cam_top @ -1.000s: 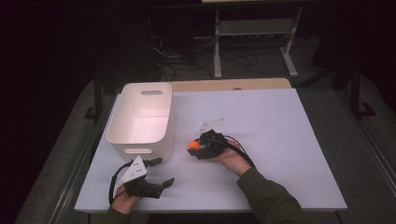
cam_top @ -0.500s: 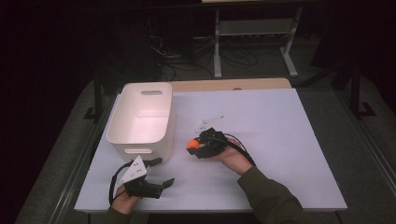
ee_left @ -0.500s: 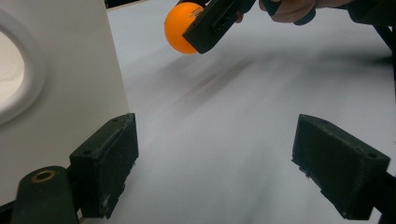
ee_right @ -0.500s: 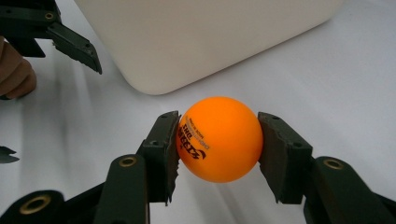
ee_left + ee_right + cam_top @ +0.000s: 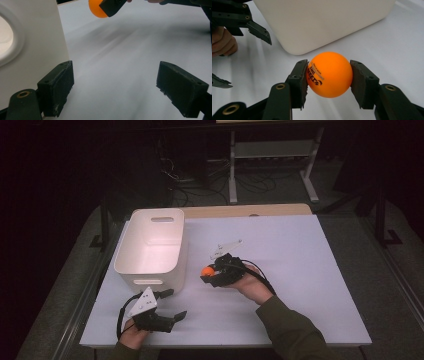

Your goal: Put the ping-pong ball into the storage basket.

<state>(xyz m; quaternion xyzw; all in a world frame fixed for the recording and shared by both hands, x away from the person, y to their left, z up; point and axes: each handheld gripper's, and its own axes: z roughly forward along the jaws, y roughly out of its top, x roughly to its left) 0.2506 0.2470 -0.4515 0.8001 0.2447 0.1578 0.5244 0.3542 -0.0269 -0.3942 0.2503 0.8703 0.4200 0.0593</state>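
An orange ping-pong ball (image 5: 329,74) with black print sits squeezed between the two black jaws of my right gripper (image 5: 329,79). In the high view that gripper (image 5: 210,273) hovers mid-table just right of the white bin (image 5: 152,245), the ball (image 5: 206,269) at its tip. My left gripper (image 5: 172,304) rests near the table's front left edge, jaws wide apart with nothing between them. From the left gripper view (image 5: 115,82) the ball (image 5: 96,10) shows far off at the top, beside the bin wall (image 5: 32,37).
The white table top (image 5: 300,270) spreads bare to the right and front of the bin. A wooden strip (image 5: 245,211) edges the far side. Dark floor, cables and a metal stand (image 5: 270,150) lie beyond the table.
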